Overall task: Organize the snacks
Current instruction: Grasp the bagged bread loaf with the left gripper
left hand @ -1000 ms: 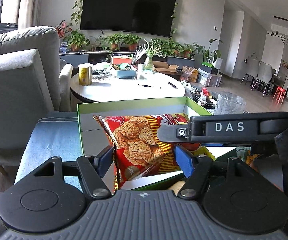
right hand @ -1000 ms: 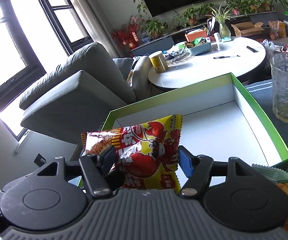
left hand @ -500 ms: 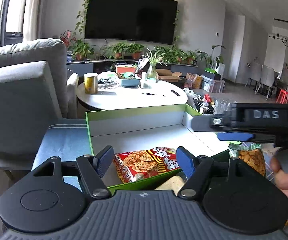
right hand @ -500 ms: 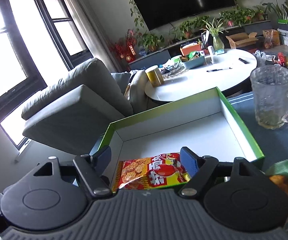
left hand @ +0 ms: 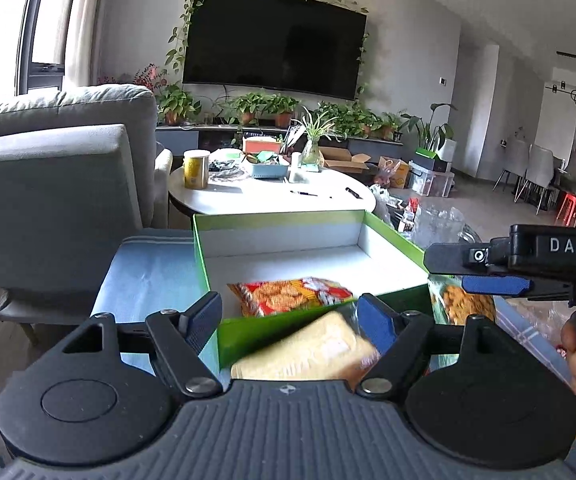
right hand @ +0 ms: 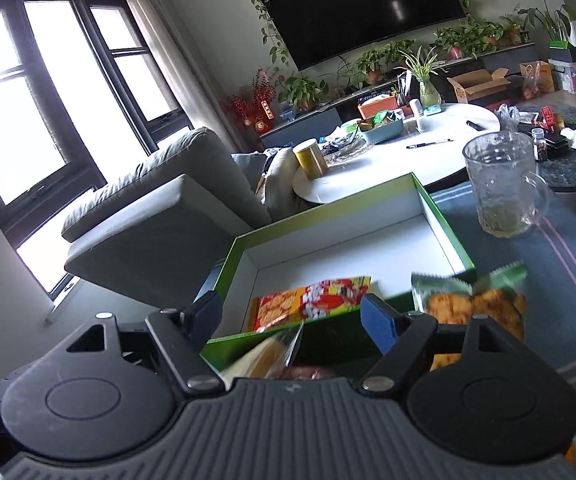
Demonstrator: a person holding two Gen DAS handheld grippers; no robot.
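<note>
Both grippers' jaws stand apart, empty; left gripper [left hand: 290, 318] just opening wider, right gripper [right hand: 292, 318] likewise unclamped. Beyond them, red snack packet [left hand: 290, 295] lies inside green box [left hand: 394, 236]; yellow packet [left hand: 308, 354] below, glass mug [right hand: 498, 184] far right.

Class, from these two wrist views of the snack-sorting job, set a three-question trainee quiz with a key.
1. True or false: the red snack packet lies inside the green box.
2. Which stands right of the box in the right wrist view? A) glass mug B) kettle C) bowl
3. Fill in: the left gripper has just been opening and holds ____.

Key
1. True.
2. A.
3. Nothing; its jaws stand apart above the box's near edge, with the pale yellow packet lying outside the box below them.
</note>
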